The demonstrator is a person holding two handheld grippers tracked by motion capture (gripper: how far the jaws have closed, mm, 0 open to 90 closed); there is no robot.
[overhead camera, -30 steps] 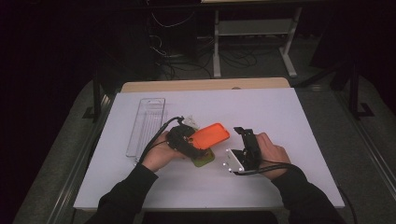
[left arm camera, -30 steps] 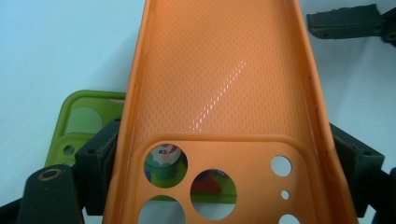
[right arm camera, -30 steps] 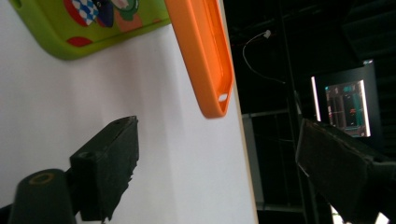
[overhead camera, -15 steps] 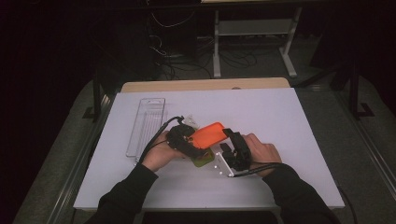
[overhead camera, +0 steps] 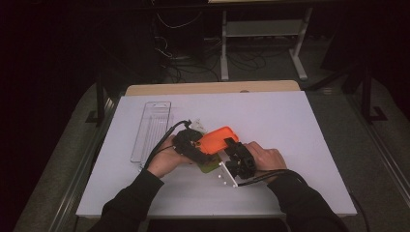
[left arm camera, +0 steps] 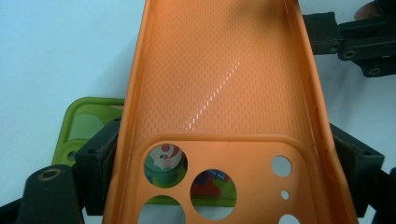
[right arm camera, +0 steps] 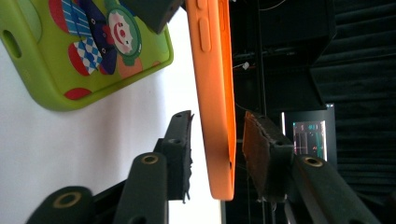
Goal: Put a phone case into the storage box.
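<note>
Risk: orange phone case (right arm camera: 215, 93) slipping — L gripper (left arm camera: 224, 154) fingers clamp it, R gripper (right arm camera: 217, 154) fingers just closing, not yet touching; green case (right arm camera: 88, 51) below.

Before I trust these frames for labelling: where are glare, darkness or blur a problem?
High view: the white table is lit, the room behind is nearly black. Left gripper view: a glare streak runs across the orange phone case, and the near jaws look soft. Right gripper view: the green phone case is sharp, the background dark.
</note>
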